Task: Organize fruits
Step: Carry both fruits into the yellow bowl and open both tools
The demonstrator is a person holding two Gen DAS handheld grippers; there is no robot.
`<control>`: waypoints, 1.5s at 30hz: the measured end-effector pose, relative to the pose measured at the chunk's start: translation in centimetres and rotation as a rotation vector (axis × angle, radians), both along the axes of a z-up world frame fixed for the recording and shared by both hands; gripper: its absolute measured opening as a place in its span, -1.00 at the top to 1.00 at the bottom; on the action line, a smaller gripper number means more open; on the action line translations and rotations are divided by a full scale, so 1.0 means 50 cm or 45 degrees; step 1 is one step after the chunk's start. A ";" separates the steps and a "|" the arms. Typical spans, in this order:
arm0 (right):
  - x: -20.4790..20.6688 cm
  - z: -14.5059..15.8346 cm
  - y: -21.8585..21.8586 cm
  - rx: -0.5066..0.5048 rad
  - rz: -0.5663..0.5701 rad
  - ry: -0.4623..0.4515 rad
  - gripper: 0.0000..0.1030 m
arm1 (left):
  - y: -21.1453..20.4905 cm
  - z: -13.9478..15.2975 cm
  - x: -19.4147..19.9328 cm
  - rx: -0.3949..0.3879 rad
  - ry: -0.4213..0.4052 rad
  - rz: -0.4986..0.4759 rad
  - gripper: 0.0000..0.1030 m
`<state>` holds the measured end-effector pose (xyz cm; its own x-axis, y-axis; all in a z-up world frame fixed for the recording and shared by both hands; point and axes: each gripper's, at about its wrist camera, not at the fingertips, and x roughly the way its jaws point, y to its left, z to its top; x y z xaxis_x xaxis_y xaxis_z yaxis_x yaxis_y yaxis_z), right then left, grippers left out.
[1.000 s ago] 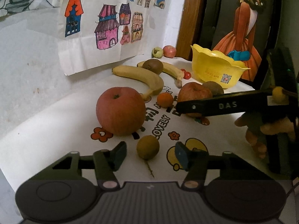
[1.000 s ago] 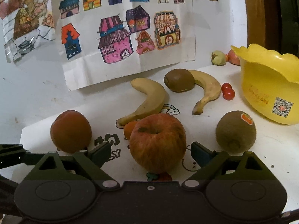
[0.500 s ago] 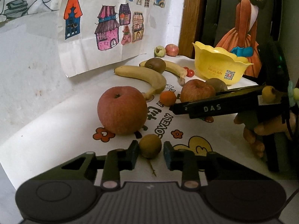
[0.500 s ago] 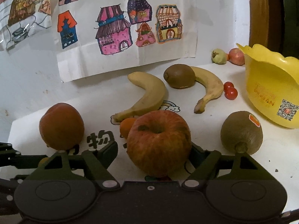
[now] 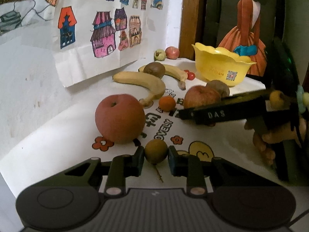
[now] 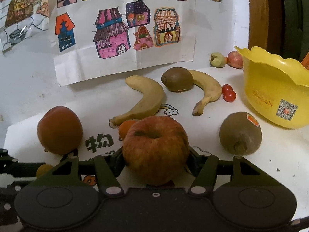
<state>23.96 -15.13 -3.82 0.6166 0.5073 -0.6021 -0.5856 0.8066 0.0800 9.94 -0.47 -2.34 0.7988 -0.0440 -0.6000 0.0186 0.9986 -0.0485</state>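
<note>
**Both grippers on fruit**

Tabletop (image 6: 270, 164): yellow bowl (image 6: 274, 89) at far right, empty as far as visible. Right hand-held gripper (image 6: 156, 158) clamps the streaked apple (image 6: 156, 148), fingers touching both flanks. Left hand-held gripper (image 5: 156, 154) pinches the small brown-green fruit (image 5: 156, 150), resting on the printed sheet beside a red apple (image 5: 119, 119).

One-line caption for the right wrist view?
Right gripper closed around a red apple on the table, with bananas, kiwis and a yellow bowl beyond.
</note>
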 end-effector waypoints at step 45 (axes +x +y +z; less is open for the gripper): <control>0.337 0.147 -0.323 -0.044 -0.338 -0.187 -0.25 | -0.251 0.147 0.644 -0.233 -0.261 -0.297 0.43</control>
<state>40.82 -31.29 3.52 0.8067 0.2974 -0.5106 -0.3572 0.9338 -0.0205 42.13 -13.04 5.04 0.8576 -0.3309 -0.3937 0.2726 0.9416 -0.1978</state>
